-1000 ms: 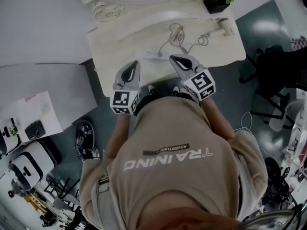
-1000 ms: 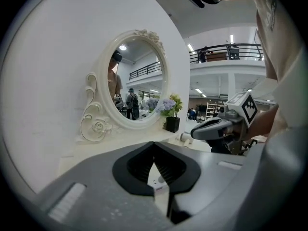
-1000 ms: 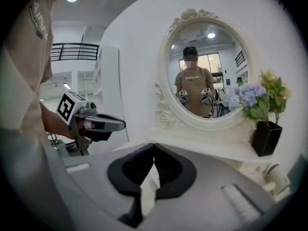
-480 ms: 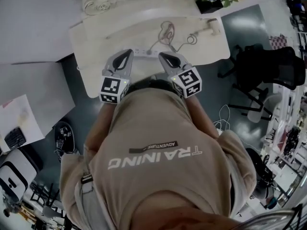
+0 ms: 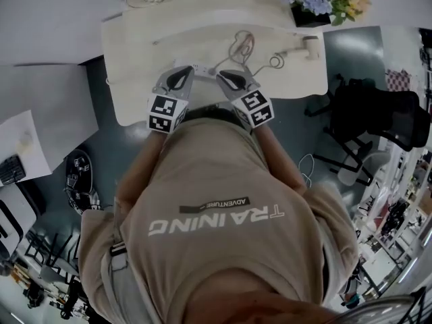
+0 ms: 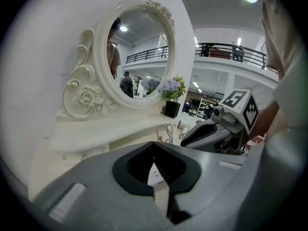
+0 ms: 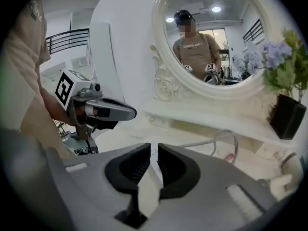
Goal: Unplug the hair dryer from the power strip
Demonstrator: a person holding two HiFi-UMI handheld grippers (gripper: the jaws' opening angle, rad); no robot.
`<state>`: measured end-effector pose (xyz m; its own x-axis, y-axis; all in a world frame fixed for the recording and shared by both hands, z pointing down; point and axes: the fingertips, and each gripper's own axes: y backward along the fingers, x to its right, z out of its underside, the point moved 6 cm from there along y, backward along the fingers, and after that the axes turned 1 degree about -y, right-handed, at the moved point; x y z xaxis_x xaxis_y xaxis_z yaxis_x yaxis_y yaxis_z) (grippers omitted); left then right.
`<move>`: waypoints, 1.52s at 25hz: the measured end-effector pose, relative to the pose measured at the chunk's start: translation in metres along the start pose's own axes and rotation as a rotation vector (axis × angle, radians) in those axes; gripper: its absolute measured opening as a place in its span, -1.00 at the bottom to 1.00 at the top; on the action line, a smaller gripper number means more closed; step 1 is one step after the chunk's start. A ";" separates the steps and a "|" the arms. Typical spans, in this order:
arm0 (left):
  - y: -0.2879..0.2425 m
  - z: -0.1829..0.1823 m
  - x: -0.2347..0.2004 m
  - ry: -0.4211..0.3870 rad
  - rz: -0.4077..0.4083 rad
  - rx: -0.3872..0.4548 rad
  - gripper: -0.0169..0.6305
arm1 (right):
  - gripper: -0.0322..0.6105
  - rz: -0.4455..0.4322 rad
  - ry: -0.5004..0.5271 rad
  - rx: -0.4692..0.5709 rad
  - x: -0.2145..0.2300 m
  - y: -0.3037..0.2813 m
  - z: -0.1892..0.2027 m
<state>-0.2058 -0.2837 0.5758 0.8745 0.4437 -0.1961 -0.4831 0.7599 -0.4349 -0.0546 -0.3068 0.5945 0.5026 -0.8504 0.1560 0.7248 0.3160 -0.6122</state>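
- Currently at the approach step: both grippers hover over the near edge of the dressing table (image 5: 135, 39), nothing gripped, and the plug looks not yet pulled.
- Task items: the white power strip (image 5: 202, 68) lies on the table between the two gripper tips. The hair dryer (image 5: 309, 46) lies well apart, toward the right end near the flower pot (image 5: 307, 12). Its cord (image 5: 241, 44) loops between dryer and strip.
- The plug itself is too small in the head view for me to pick out. I judge it sits at the strip end nearest the cord.
- Left gripper (image 6: 154, 146): jaw tips meet and it holds nothing. The power strip (image 6: 155, 173) shows through the gap behind the tips.
- Right gripper (image 7: 154, 150): jaws a narrow slit apart, with nothing between them and touching nothing.
- Doing it well, as I see it: widen the right jaws before descending and take the plug body, not the cord. Press the left gripper down on the strip as a brace, then pull straight out of the socket.
- Risk: unbraced, the light strip would likely lift or slide with the plug.
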 end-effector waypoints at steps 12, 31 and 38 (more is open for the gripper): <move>-0.066 0.067 -0.006 -0.019 0.047 -0.257 -0.94 | -0.58 -0.041 0.097 -0.159 0.016 -0.052 0.034; -0.101 0.083 -0.002 -0.106 0.060 -0.402 -0.94 | -0.68 -0.050 0.178 -0.226 0.018 -0.077 0.037; -0.100 0.083 -0.003 -0.096 0.061 -0.411 -0.94 | -0.71 -0.059 0.158 -0.208 0.017 -0.075 0.035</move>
<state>-0.1634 -0.3220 0.6925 0.8272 0.5393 -0.1577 -0.4591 0.4870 -0.7430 -0.0838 -0.3299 0.6705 0.3712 -0.9248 0.0832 0.6299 0.1850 -0.7543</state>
